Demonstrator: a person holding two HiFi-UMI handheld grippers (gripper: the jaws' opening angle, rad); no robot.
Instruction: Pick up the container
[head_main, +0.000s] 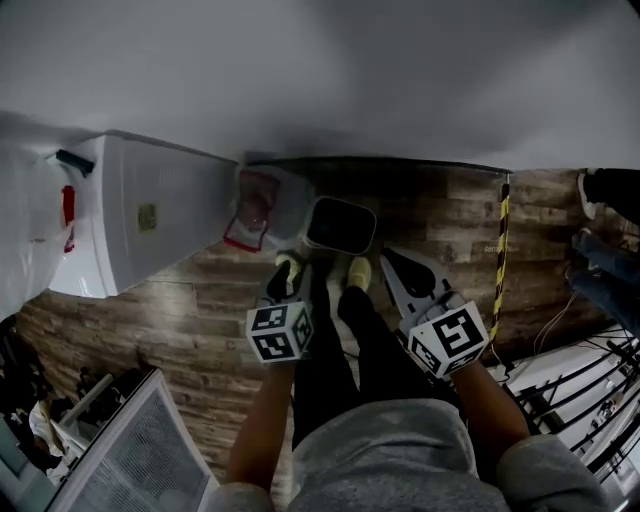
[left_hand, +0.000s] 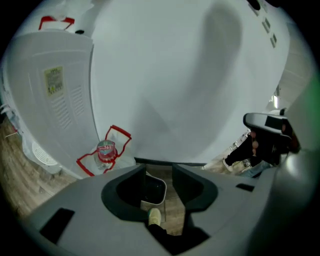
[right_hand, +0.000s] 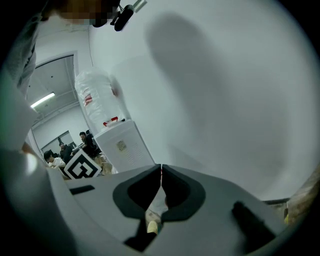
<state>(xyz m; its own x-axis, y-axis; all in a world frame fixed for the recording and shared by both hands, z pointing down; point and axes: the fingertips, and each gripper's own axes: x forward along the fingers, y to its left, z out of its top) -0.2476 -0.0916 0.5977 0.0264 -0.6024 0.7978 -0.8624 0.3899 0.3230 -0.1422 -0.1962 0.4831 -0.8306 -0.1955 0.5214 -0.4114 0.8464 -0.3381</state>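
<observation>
Downward, left gripper fingers released, container on the floor ahead of them, right gripper fingers clenched together.

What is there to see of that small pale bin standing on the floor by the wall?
The small pale bin looks like plastic, with a rounded-rectangular mouth and a dark inside whose contents cannot be made out. It stands upright on the wood-patterned floor, close to the white wall, beside a clear red-trimmed bag. A person's yellow-green shoes stand just in front. Nothing appears to touch it; the left claw is open and has not reached it.
</observation>
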